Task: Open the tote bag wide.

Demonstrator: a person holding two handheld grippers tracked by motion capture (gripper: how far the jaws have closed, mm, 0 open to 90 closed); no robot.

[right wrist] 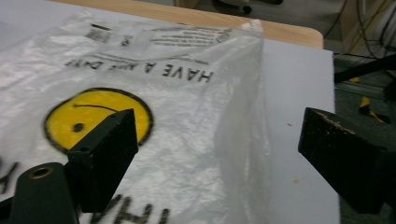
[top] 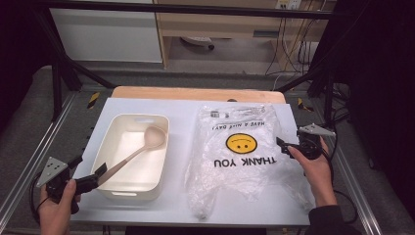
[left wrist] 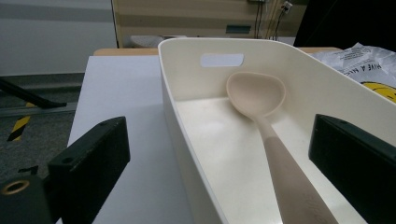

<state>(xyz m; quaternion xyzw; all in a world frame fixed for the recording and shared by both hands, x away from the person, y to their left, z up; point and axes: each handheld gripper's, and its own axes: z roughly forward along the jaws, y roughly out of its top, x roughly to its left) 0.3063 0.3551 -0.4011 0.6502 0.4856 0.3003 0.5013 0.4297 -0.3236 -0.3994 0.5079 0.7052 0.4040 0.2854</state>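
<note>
A cream tub (top: 114,191) stands on the left of the white board. A beige ladle (top: 145,143) lies in it, bowl at the far end and handle slanting over the near left corner. My left gripper (top: 89,166) is open at that corner, its jaws wide on either side of the ladle handle (left wrist: 292,182) without touching it. A clear plastic bag (top: 240,166) with a yellow smiley and "THANK YOU" lies flat to the right. My right gripper (top: 283,147) is open at the bag's right edge (right wrist: 243,116), which sits between the jaws, unpinched.
The white board (top: 186,110) rests on a wooden table (top: 195,93) inside a black metal frame. Bare board (right wrist: 299,93) runs along the bag's right side. The tub's far wall has a handle slot (left wrist: 222,59). Cables and furniture stand beyond the table.
</note>
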